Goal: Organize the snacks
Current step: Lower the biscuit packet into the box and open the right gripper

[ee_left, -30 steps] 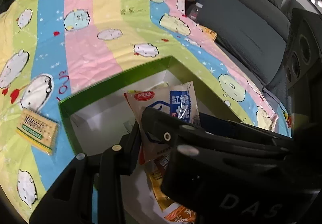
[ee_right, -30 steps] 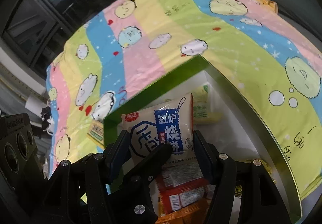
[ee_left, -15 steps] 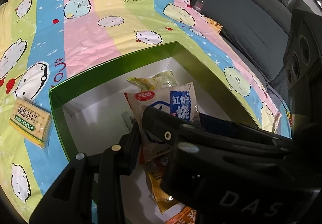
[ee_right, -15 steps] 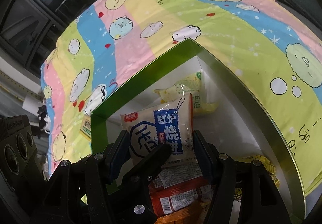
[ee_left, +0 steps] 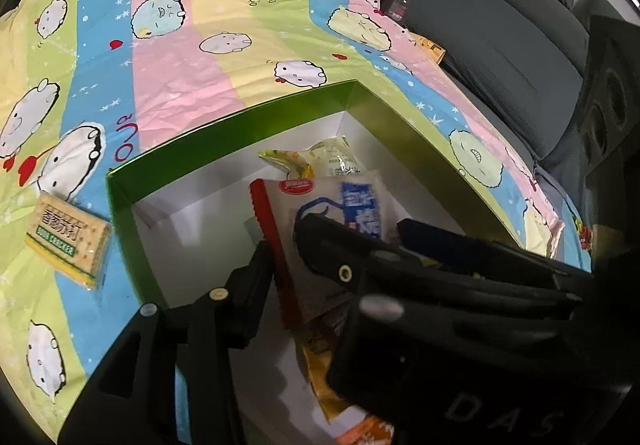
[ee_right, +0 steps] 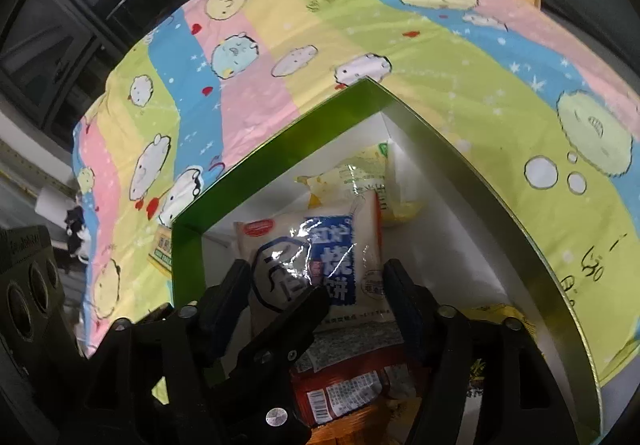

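Lengthwise, white snack packet point(ee_right: 316, 265) toward far corner.

Home living room, grey sofa point(ee_left: 492, 33), cartoon blanket point(ee_left: 192, 57)

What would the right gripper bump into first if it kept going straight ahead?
Probably the white and blue snack packet, already between the opening right gripper fingers inside the green box. Beyond it lies a yellow packet; depth is uncertain.

A green box point(ee_right: 280, 149) with a white inside sits on a striped cartoon sheet. Inside, a white-and-blue snack bag point(ee_right: 316, 265) lies over a red packet point(ee_right: 348, 393), with a yellow packet point(ee_right: 360, 181) near the far corner. A cracker pack point(ee_left: 66, 237) lies outside.
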{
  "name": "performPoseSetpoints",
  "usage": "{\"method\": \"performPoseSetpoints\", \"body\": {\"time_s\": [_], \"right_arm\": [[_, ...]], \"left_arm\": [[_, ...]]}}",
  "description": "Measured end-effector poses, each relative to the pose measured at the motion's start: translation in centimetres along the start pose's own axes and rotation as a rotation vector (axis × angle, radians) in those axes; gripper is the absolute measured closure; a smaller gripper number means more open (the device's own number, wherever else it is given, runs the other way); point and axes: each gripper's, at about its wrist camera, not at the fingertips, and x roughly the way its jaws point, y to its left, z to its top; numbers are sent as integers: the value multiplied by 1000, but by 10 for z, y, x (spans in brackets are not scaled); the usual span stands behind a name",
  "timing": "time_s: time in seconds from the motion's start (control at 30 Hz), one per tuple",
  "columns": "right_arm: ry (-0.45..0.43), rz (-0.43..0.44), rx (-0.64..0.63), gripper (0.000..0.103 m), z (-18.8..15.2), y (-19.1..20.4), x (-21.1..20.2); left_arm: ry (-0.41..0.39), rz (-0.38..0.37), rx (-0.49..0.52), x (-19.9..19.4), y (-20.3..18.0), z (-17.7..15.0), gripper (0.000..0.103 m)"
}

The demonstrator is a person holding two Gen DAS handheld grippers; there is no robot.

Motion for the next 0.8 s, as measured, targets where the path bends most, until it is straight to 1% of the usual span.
{"method": "performPoseSetpoints", "body": {"time_s": [0.13, 0.2, 0.27, 0.37, 0.47, 0.53, 0.67, 0.8], "right_arm": [[-39, 25, -48, 28, -3, 14, -14], [-68, 22, -78, 22, -5, 23, -23], [-106, 15, -123, 20, -9, 37, -34], [-136, 13, -181, 19, -14, 60, -43], [-153, -16, -229, 19, -20, 80, -48], [-160, -34, -262, 19, -26, 91, -50], [-142, -8, -319, 19, -32, 115, -46], [-135, -2, -367, 18, -35, 138, -41]], "left_arm": [[-43, 15, 6, -23, 3, -3, 49], [-69, 29, 4, -38, 8, -6, 40], [-93, 47, -2, -52, 14, -8, 35], [-129, 69, -12, -73, 24, -14, 32], [-170, 110, -27, -89, 38, -21, 24], [-181, 136, -58, -96, 51, -26, 23], [-190, 148, -140, -109, 79, -37, 23], [-204, 163, -186, -119, 95, -42, 23]]}}
